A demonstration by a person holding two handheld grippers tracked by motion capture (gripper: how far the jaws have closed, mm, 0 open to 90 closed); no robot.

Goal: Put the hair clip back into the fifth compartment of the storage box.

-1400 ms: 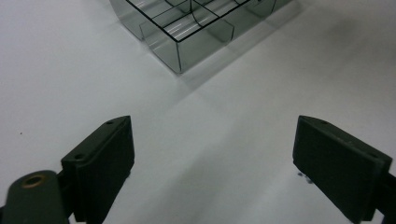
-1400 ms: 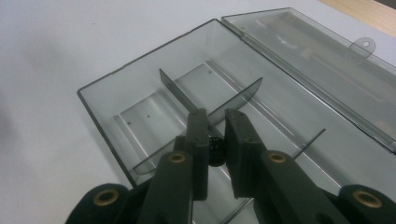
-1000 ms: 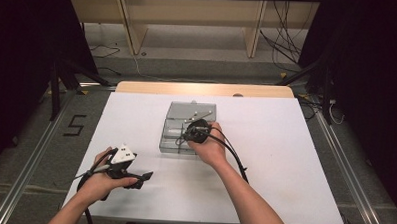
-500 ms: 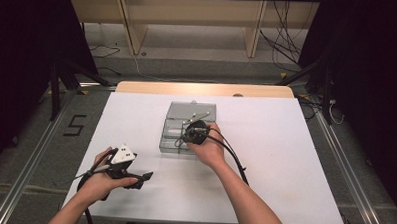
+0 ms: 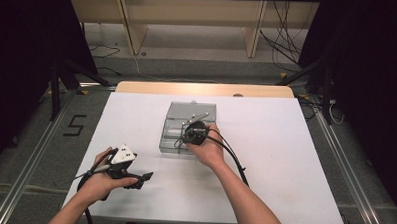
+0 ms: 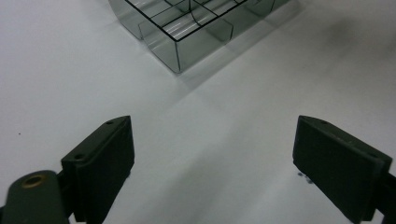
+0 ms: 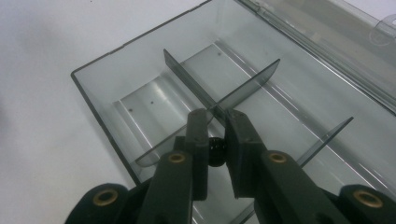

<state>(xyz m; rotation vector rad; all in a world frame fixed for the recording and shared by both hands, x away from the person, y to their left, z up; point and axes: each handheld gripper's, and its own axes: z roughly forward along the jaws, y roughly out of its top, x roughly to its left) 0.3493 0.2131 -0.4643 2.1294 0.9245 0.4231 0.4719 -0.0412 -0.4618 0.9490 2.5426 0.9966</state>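
Observation:
A clear grey plastic compartment box (image 5: 171,139) lies open on the white table, its lid (image 5: 191,111) folded away at the far side. My right gripper (image 5: 192,134) hovers over the box's near part. In the right gripper view its jaws (image 7: 217,116) are shut on a small black bead (image 7: 216,150), just above the crossing dividers (image 7: 187,81) of the box (image 7: 93,100). My left gripper (image 5: 134,177) rests low at the table's near left, apart from the box. Its jaws (image 6: 212,154) stand wide open with nothing between them, and a corner of the box (image 6: 187,44) lies ahead.
The white table top (image 5: 285,145) stretches right of the box, with a wooden strip (image 5: 202,88) along its far edge. Black cables (image 5: 232,155) trail from the right gripper along the forearm. Dark floor and metal rails (image 5: 29,161) flank the table.

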